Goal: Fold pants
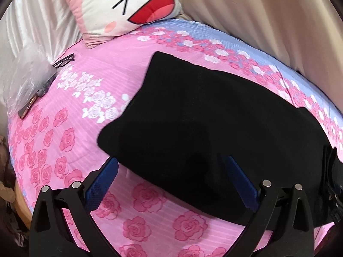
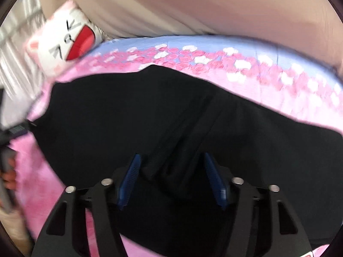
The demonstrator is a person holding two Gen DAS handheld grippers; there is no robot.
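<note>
Black pants [image 1: 203, 117] lie folded on a pink rose-print bedsheet [image 1: 64, 128]. My left gripper [image 1: 169, 160] is open, its blue pads [image 1: 103, 184] straddling the near left edge of the pants, empty. In the right wrist view, which is blurred, the pants [image 2: 150, 111] fill the middle with a crease running toward me. My right gripper [image 2: 171, 158] is open just above the cloth, pads [image 2: 130, 177] on either side of the crease, holding nothing. The right gripper also shows in the left wrist view [image 1: 332, 182] at the right edge.
A cat-face pillow [image 1: 120, 6] leans at the head of the bed. A clear plastic bag [image 1: 25, 72], glasses [image 1: 64, 61] and a phone [image 1: 27, 107] lie at the left edge. Beige curtains [image 1: 268, 17] hang behind the bed. The left hand shows in the right wrist view [image 2: 8, 175].
</note>
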